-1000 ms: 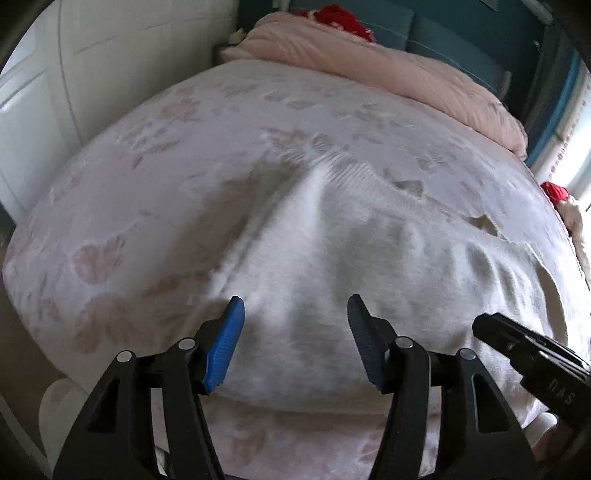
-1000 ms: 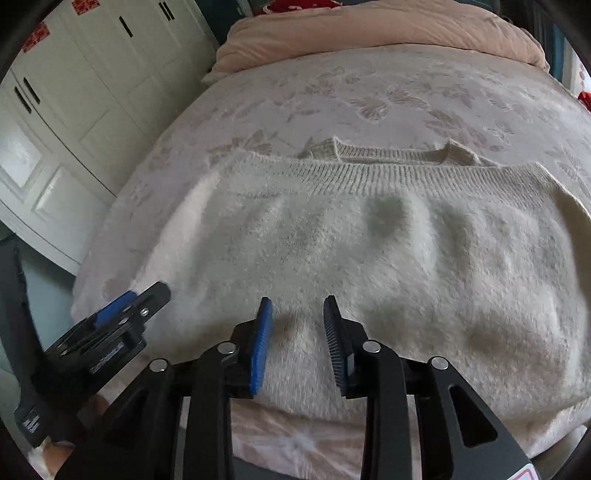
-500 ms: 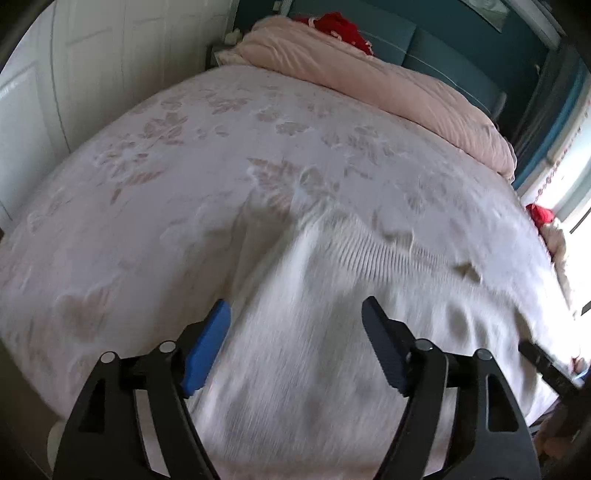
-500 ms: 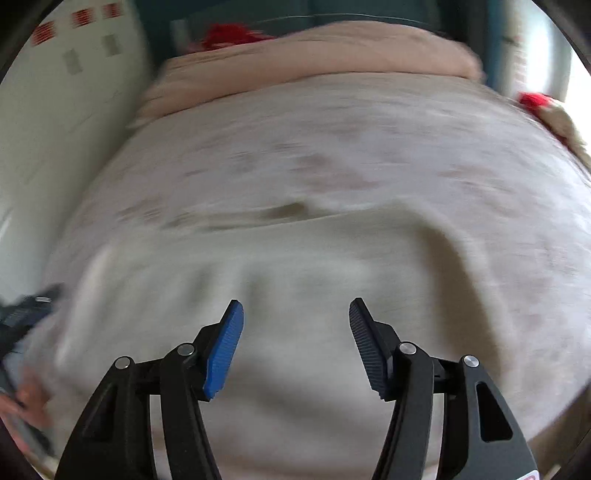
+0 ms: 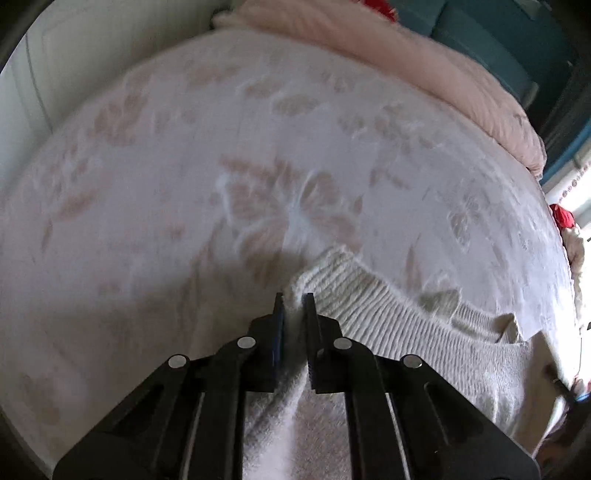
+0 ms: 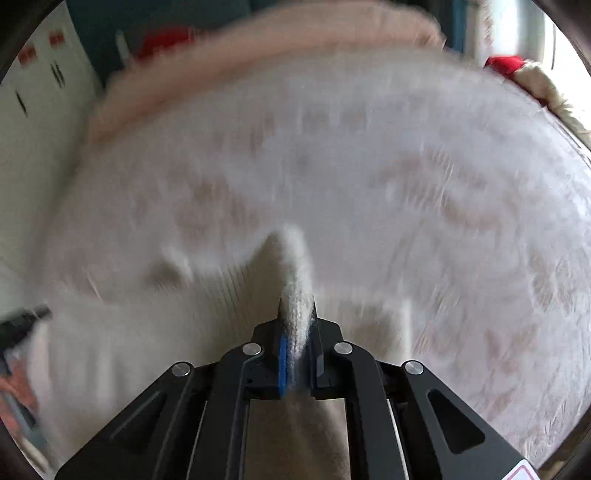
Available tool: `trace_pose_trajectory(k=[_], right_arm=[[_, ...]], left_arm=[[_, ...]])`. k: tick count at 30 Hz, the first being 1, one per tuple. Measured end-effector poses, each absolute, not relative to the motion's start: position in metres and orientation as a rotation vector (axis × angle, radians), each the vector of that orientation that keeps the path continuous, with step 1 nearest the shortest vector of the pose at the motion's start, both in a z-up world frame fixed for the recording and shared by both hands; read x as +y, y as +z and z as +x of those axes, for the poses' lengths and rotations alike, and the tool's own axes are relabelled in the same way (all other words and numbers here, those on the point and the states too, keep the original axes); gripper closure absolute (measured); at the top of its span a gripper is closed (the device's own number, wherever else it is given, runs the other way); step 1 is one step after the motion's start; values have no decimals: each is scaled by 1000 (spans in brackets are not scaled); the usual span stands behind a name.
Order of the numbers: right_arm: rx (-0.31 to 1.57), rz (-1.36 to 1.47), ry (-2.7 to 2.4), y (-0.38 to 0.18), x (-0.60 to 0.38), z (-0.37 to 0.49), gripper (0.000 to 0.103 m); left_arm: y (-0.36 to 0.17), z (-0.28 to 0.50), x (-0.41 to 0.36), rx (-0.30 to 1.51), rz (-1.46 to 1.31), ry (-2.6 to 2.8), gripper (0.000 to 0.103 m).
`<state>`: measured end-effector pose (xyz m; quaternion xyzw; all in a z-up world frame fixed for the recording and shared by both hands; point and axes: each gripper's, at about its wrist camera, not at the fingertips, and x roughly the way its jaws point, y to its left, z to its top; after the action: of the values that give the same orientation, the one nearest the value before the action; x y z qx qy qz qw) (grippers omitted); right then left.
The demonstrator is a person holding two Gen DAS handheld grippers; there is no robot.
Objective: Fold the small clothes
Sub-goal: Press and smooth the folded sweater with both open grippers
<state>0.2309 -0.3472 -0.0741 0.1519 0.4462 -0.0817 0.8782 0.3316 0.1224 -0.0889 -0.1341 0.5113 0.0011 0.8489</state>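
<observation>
A cream knitted sweater (image 5: 399, 321) lies on a bed with a pale floral cover (image 5: 221, 166). My left gripper (image 5: 293, 297) is shut on the sweater's left shoulder corner, by its ribbed edge. In the right wrist view, which is blurred by motion, my right gripper (image 6: 295, 306) is shut on a bunched fold of the same sweater (image 6: 291, 266), at its right corner. The rest of the sweater spreads to the left there (image 6: 129, 332). The left gripper shows dimly at that view's left edge (image 6: 22, 328).
A pink duvet (image 5: 406, 62) lies rolled at the head of the bed, with a red item (image 5: 384, 7) behind it. White wardrobe doors (image 5: 44, 74) stand to the left. Another red item (image 5: 563, 216) sits at the bed's right side by a window.
Both grippers have moved forward from the sweater's near edge to its far shoulder corners. Both were open and have shut on the knit.
</observation>
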Motion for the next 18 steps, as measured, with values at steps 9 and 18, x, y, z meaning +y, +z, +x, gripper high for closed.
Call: trace_pose_trajectory(k=[9, 18], right_arm=[[982, 318, -257, -89, -355, 222, 84], [971, 226, -28, -70, -235, 173, 60]], left_arm=[[-102, 334, 120, 1110, -231, 47, 86], [-60, 225, 101, 998, -247, -21, 33]])
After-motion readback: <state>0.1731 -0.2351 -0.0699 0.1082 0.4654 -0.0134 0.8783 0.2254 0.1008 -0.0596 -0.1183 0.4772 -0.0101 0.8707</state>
